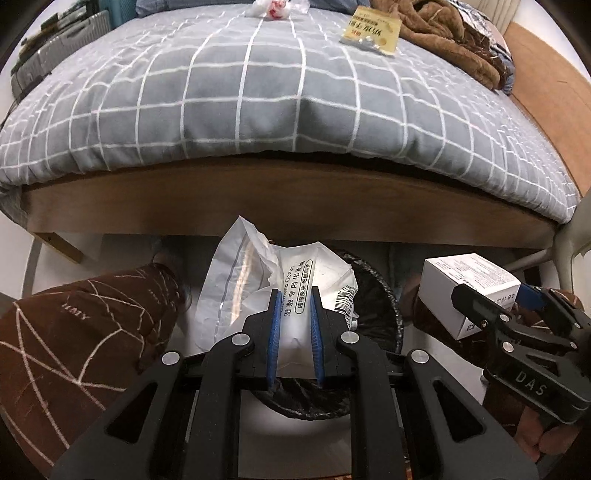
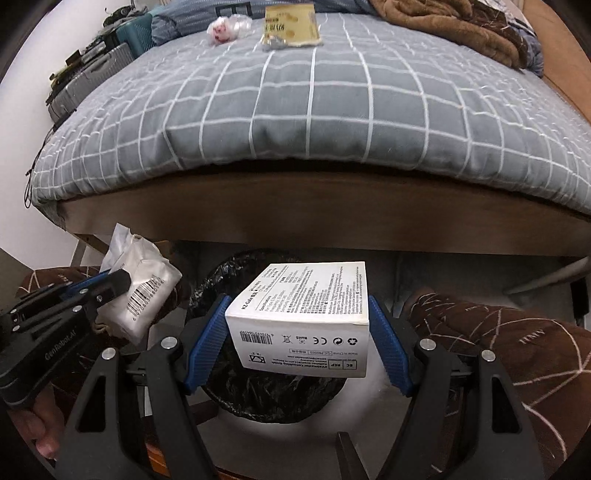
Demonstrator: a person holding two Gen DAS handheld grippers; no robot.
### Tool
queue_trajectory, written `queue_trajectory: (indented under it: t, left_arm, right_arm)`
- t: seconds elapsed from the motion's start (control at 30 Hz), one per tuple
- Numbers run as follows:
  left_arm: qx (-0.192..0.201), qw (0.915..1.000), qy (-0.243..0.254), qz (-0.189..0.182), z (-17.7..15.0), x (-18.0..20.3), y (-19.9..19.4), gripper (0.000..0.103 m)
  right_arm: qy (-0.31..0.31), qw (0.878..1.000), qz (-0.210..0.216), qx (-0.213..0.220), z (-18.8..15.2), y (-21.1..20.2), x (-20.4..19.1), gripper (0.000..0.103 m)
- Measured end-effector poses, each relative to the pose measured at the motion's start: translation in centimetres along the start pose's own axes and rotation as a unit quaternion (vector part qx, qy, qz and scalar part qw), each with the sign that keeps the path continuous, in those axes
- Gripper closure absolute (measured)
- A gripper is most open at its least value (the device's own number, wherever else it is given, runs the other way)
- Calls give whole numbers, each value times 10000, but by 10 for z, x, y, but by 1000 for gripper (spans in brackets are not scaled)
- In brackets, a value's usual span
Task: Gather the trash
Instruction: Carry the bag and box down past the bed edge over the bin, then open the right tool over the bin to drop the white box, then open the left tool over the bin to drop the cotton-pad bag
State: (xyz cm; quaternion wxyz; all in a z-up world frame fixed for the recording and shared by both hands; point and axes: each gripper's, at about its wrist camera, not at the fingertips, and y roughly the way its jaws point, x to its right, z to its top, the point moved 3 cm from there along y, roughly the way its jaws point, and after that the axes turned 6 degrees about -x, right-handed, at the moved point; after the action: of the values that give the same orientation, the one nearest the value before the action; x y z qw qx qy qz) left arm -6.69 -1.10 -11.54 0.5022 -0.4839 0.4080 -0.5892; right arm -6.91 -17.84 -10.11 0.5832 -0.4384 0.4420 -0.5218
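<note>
Left gripper point(image 1: 295, 295) jaws are clamping a crumpled white cotton-pad packet point(image 1: 266, 280); right gripper point(image 2: 297, 306) jaws are gripping a white printed box point(image 2: 306, 314) by its sides. Both are hanging above a black-lined trash bin point(image 2: 221, 280) on the floor beside the bed point(image 2: 295, 122). A yellow packet point(image 2: 291, 26) and a clear wrapper point(image 2: 227, 27) are lying far off on the grey checked duvet.

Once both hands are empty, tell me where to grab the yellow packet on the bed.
The yellow packet lies flat on the grey checked duvet, beside the brown blanket. Probably best to come from above at its near, open edge and pinch that thin edge; a flat packet offers no sides to clamp.
</note>
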Motion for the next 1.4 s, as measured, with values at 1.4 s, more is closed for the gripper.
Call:
queue_trajectory:
  t: [1.4]
  left_arm:
    - [-292,9979,577,-17,6,44,60,84]
  right_arm:
    - [471,9983,-344,74,10,18,57,7]
